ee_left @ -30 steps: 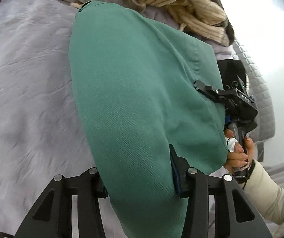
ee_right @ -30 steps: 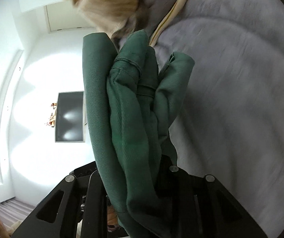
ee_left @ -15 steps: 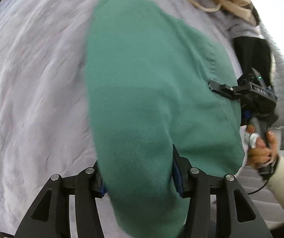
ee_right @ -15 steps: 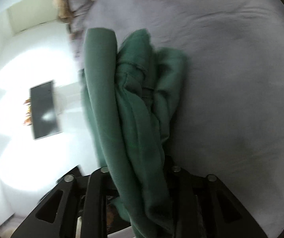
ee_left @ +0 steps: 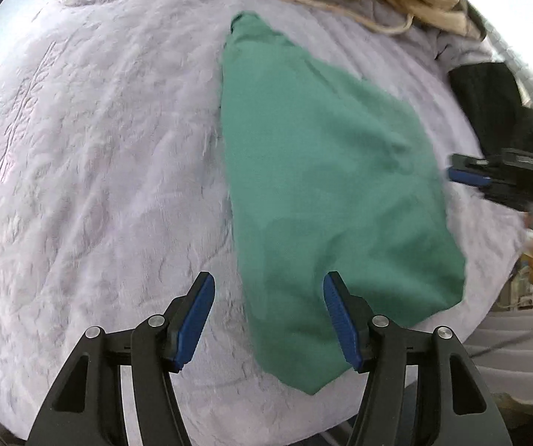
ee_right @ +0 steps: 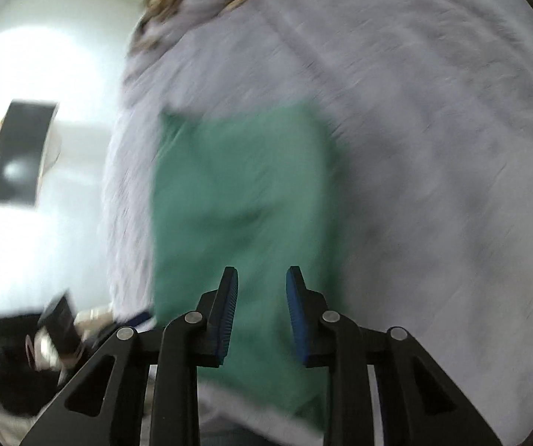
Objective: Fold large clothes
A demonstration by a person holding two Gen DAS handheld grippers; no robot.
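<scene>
Folded green cotton garment (ee_left: 326,186) lying flat on lilac plush blanket (ee_left: 99,167); left gripper (ee_left: 268,316) and right gripper (ee_right: 260,306) both spread open, holding nothing.

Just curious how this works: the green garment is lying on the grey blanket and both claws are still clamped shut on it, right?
Not quite. The green garment does lie on the grey blanket, but both claws are open: the left claw in the left wrist view, the right claw in the right wrist view.
</scene>
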